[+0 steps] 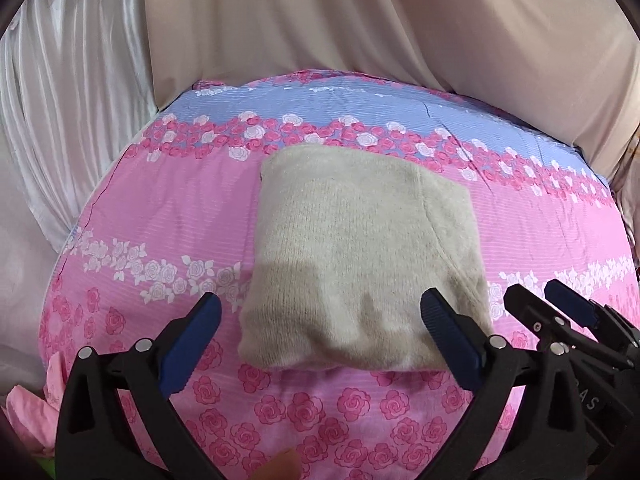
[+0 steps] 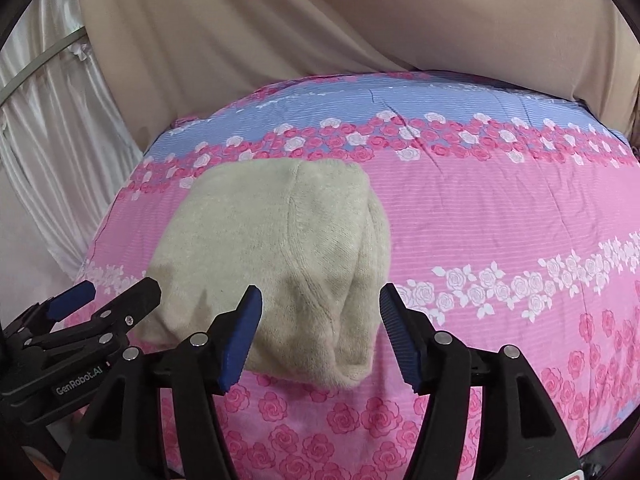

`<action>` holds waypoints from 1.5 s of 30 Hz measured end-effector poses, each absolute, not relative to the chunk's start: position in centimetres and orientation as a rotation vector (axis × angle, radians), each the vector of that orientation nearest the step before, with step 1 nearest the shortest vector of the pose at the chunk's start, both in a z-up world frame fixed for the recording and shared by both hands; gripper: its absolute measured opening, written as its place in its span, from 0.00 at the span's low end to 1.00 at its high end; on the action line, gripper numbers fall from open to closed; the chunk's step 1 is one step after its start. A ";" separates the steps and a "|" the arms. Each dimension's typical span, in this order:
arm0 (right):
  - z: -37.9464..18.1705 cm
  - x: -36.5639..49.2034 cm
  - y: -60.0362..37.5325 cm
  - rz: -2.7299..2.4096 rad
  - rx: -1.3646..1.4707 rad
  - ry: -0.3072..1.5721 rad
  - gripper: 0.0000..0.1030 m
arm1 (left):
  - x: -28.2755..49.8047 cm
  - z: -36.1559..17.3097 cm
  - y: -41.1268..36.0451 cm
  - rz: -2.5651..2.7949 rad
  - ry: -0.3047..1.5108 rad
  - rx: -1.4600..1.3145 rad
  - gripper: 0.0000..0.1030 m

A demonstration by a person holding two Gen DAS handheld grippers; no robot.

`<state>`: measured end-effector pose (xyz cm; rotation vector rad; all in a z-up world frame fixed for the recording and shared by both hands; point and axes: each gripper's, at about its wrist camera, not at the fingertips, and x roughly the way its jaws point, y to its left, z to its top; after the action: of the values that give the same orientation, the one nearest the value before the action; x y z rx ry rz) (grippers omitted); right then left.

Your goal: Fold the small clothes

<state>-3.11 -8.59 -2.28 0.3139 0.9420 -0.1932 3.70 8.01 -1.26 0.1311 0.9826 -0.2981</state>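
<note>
Both grippers (image 1: 320,320) (image 2: 320,312) gape empty over folded sweater (image 1: 360,248).

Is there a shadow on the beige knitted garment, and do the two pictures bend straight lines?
Left wrist view: a soft grey shadow covers the near part of the beige garment, and the floral bedsheet bulges like a dome. Right wrist view: shadow patches lie on the garment's near end by the right gripper, with the same fisheye bending and dark corners.

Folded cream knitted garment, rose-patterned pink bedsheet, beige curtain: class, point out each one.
Folded cream knitted garment (image 1: 352,248): left wrist view, middle of its top face.
Rose-patterned pink bedsheet (image 2: 500,224): right wrist view, bare pink band.
Beige curtain (image 1: 360,20): left wrist view, draped folds behind the bed.
</note>
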 end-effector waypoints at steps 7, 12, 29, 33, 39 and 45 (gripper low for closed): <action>-2.3 -3.6 -8.4 -0.209 0.305 0.943 0.59 | 3.0 -1.1 7.9 -0.286 0.972 0.142 0.95; -2.4 -3.7 -8.2 -0.214 0.296 0.952 0.58 | 2.8 -1.1 7.9 -0.278 0.974 0.138 0.95; -2.5 -3.3 -7.4 -0.196 0.274 0.963 0.59 | 3.1 -1.7 8.4 -0.234 0.988 0.156 0.94; -2.5 -3.3 -7.3 -0.198 0.275 0.964 0.59 | 3.0 -1.7 8.4 -0.232 0.988 0.158 0.93; -2.5 -3.2 -7.1 -0.197 0.272 0.969 0.59 | 2.9 -1.9 8.5 -0.226 0.987 0.162 0.92; -2.7 -3.5 -6.9 -0.185 0.256 0.969 0.59 | 3.0 -2.1 8.6 -0.222 0.990 0.166 0.91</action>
<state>-3.46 -6.94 -2.75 0.2560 0.9689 -0.1852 2.99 8.55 -2.10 0.1663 0.9901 -0.2225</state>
